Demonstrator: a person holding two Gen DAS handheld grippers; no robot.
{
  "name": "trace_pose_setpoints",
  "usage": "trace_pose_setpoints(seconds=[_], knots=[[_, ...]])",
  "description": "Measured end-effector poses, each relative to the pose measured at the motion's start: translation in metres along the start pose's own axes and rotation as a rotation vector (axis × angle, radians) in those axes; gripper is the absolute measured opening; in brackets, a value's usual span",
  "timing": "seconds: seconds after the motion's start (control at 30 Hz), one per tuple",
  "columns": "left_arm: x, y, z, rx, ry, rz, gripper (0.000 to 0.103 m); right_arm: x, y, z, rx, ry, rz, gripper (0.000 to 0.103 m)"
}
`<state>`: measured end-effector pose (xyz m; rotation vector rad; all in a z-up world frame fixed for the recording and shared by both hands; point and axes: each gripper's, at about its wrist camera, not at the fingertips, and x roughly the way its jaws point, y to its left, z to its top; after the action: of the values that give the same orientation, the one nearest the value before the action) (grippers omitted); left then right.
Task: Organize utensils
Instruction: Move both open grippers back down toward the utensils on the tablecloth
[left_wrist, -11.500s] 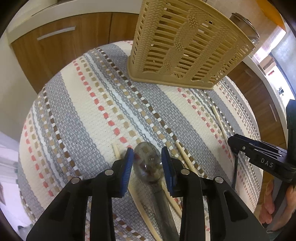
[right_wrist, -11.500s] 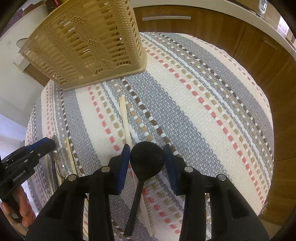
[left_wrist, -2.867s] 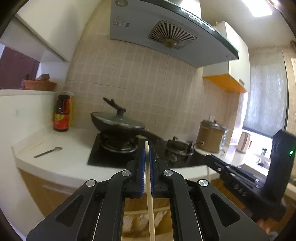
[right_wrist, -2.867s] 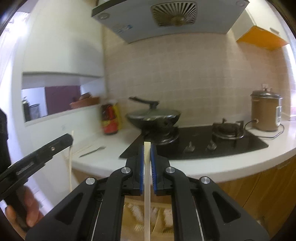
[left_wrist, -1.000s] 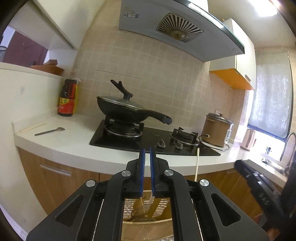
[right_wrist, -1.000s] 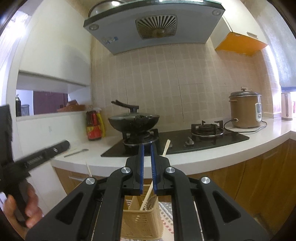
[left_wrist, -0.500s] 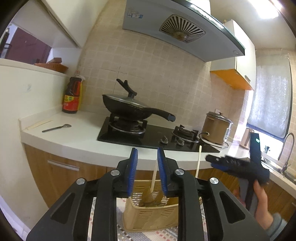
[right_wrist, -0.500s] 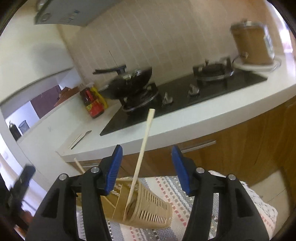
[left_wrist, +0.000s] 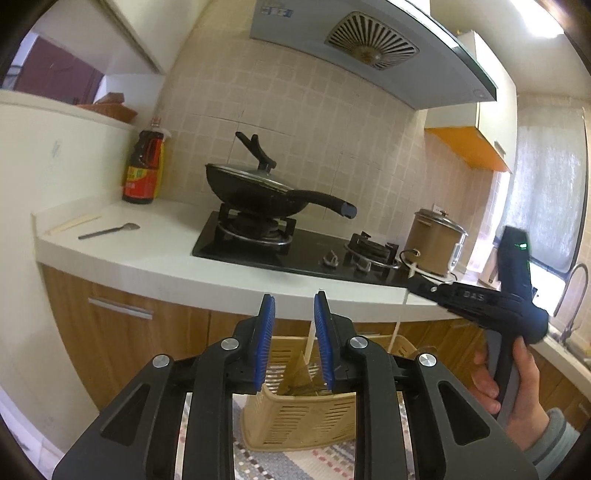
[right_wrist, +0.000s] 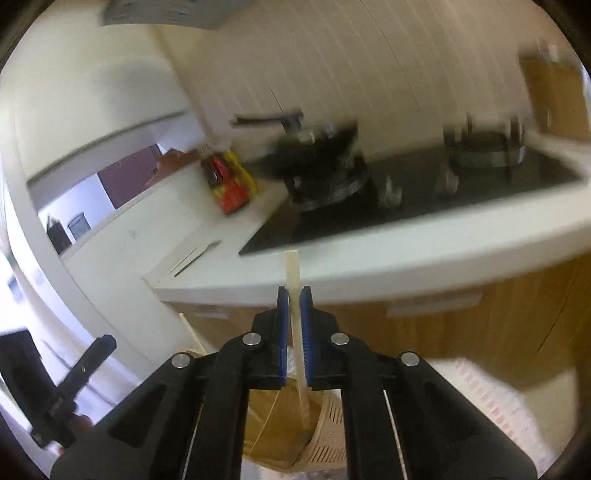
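A beige slotted basket (left_wrist: 306, 417) stands on the striped cloth below both grippers. A pale chopstick (left_wrist: 310, 334) stands in it behind my left gripper (left_wrist: 293, 302), which is open and empty above the basket. My right gripper (right_wrist: 293, 295) is shut on a pale chopstick (right_wrist: 293, 273) that runs down into the basket (right_wrist: 325, 424). The right gripper also shows in the left wrist view (left_wrist: 415, 282), closed around that chopstick's top. The right wrist view is blurred.
A white counter (left_wrist: 147, 258) runs behind with a black stove, a wok (left_wrist: 258, 188), a sauce bottle (left_wrist: 144, 170), a spoon (left_wrist: 107, 230) and a rice cooker (left_wrist: 436, 243). Wood cabinets sit below it. The left gripper shows at the right wrist view's lower left (right_wrist: 96, 354).
My right gripper has closed on the chopstick standing in the basket and swung quickly. My left gripper has opened a little wider and stays above the basket.
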<state>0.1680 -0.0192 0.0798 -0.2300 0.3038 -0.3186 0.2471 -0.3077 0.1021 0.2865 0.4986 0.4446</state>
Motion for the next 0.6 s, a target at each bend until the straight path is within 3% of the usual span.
trace_pose_setpoints(seconds=[0.1, 0.3, 0.4, 0.57, 0.6], knots=[[0.001, 0.001, -0.004, 0.001, 0.014, 0.011, 0.021, 0.002, 0.013, -0.004, -0.052, 0.023, -0.047, 0.005], [-0.007, 0.007, -0.006, 0.002, 0.025, 0.017, 0.021, -0.015, 0.012, -0.013, -0.022, 0.034, -0.015, 0.005], [-0.012, 0.01, -0.007, -0.011, 0.04, 0.009, 0.021, -0.031, 0.022, -0.026, -0.057, 0.067, -0.049, 0.008], [-0.023, 0.018, -0.025, -0.045, 0.143, 0.005, 0.024, -0.068, 0.041, -0.056, -0.117, 0.088, -0.079, 0.009], [-0.027, 0.02, -0.033, -0.051, 0.173, 0.004, 0.028, -0.074, 0.045, -0.067, -0.124, 0.111, -0.07, 0.015]])
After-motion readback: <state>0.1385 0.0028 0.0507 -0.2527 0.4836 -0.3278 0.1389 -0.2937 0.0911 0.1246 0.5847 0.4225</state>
